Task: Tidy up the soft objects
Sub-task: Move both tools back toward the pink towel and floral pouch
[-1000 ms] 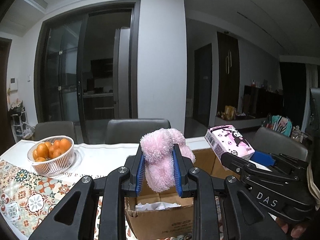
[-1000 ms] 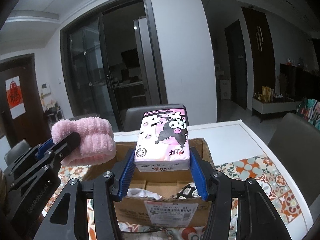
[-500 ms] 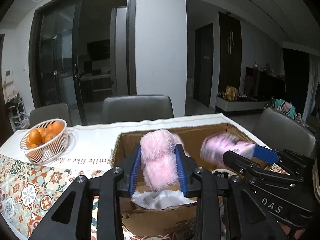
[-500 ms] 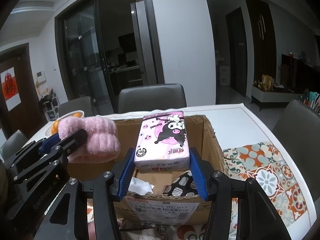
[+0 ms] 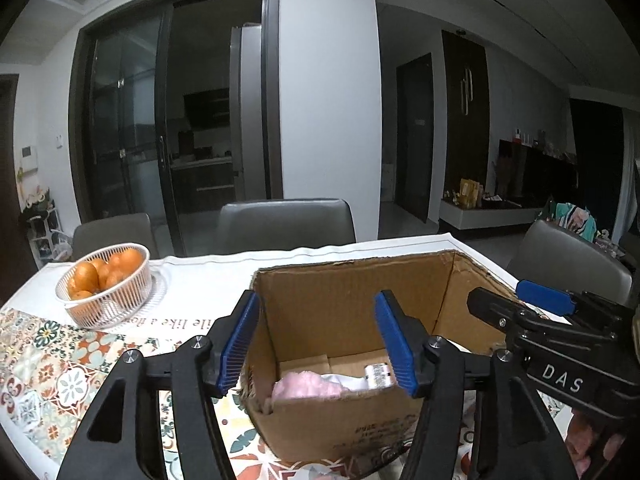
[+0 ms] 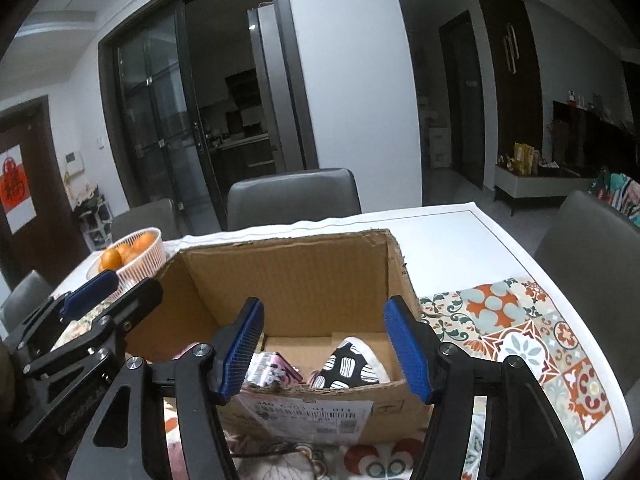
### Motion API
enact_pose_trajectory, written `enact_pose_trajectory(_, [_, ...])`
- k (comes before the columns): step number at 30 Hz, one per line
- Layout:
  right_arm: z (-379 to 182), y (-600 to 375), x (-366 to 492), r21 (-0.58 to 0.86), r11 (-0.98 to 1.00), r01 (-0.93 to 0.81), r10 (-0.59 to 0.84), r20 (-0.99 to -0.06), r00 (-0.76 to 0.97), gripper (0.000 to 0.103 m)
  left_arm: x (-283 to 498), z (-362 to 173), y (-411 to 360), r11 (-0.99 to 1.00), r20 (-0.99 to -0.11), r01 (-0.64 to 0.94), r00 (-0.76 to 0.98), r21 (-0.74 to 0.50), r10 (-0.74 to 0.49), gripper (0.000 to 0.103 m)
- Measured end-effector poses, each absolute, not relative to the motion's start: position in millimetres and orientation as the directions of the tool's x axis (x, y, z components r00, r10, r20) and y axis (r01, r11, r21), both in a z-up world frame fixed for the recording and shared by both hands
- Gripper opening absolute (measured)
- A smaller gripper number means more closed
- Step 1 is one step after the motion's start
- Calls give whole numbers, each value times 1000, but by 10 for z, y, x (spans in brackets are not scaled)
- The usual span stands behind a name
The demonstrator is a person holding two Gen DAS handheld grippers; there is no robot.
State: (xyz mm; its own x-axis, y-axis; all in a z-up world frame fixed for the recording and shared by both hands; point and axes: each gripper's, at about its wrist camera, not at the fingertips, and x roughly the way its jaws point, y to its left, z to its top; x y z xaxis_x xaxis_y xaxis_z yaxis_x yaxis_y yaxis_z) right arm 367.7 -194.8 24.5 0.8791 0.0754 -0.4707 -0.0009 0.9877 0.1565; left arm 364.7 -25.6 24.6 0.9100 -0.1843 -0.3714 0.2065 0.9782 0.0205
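An open cardboard box stands on the table; it also shows in the right wrist view. The pink fluffy soft item lies inside it. The pink tissue pack lies inside too, beside a black-and-white patterned item. My left gripper is open and empty above the box's near edge. My right gripper is open and empty above the box's near edge. Each gripper shows at the side of the other's view.
A white basket of oranges stands on the table at the left, also in the right wrist view. A patterned tablecloth covers the table. Grey chairs stand around the table.
Both grippers opened and let go: the pink fluffy item and the tissue pack dropped into the box. Both grippers had lowered toward the box.
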Motion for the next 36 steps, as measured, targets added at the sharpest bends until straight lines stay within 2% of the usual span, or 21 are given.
enact_pose_trajectory(17, [385,-1761,3094,182,982,-46,121,-426,897,64,2975,448,6,984,-300,165,944,61,-140,64])
enact_pose_trajectory(27, [318,-1712,2827,199,979,-46,129,-425,896,64,2696,372,130,984,-303,165,943,65,-139,64])
enact_pose_trajectory(36, [108,-1667,2703,220,975,-42,142,-458,878,64,2574,143,160,981,-351,185,924,65,-151,64])
